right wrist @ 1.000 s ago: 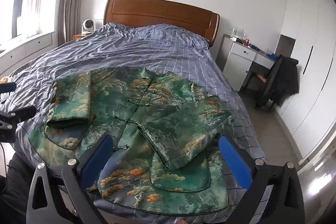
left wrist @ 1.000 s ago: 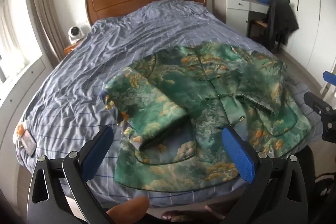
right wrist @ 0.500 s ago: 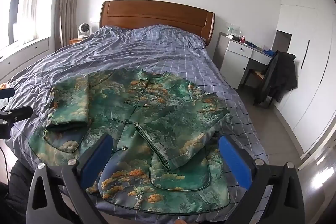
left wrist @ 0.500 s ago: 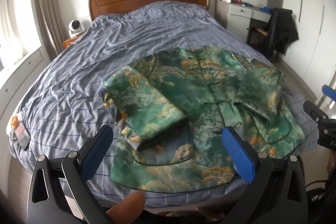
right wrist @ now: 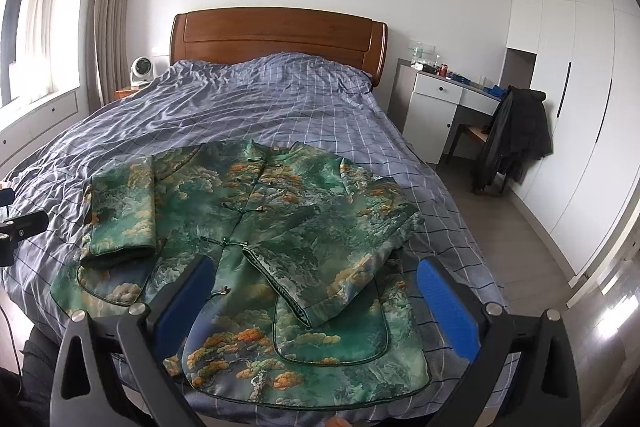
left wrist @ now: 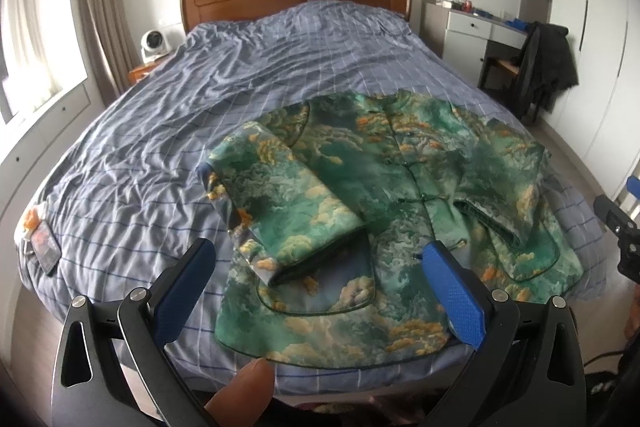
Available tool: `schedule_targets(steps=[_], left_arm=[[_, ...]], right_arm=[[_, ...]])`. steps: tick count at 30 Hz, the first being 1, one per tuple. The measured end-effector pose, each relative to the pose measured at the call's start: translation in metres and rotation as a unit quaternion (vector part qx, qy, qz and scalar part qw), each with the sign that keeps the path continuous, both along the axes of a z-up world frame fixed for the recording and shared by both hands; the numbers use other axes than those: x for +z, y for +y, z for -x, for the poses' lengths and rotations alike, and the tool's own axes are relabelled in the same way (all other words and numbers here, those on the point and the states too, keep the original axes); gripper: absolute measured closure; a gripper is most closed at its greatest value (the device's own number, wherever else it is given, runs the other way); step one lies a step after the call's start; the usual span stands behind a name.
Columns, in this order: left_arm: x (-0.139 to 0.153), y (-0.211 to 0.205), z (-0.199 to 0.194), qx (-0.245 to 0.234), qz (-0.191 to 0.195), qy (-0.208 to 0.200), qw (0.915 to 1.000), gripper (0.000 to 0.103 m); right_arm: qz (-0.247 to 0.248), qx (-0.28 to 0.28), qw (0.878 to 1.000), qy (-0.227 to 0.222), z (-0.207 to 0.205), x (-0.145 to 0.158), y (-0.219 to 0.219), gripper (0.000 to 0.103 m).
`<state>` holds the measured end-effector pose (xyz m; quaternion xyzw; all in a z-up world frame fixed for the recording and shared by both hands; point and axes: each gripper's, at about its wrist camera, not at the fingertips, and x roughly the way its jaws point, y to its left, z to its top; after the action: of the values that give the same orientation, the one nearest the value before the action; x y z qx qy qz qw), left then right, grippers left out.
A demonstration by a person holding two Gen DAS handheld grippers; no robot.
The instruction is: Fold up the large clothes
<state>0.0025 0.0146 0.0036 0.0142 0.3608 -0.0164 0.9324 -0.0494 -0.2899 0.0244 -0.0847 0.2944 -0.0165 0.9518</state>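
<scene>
both claws spread, left claw [left wrist: 320, 283] and right claw [right wrist: 316, 293] empty, the green jacket [right wrist: 256, 227] flat on the bed [right wrist: 240, 107] just ahead (sleeves already in). i'd pinch the hem corners evenly, then fold toward the collar.

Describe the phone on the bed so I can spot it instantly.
Start at the blue checked bed and follow its near left edge. The phone lies flat there, far left of the green jacket: small, dark and rectangular, beside something small and orange.
</scene>
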Motion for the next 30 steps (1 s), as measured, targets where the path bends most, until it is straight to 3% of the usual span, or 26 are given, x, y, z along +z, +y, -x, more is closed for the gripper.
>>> schedule_targets(steps=[30], left_arm=[[-0.011,0.001,-0.011,0.002,-0.019,0.036,0.9992,0.0]], right_arm=[[0.004,-0.003,1.0,0.007,-0.005,-0.005,0.001,0.0]])
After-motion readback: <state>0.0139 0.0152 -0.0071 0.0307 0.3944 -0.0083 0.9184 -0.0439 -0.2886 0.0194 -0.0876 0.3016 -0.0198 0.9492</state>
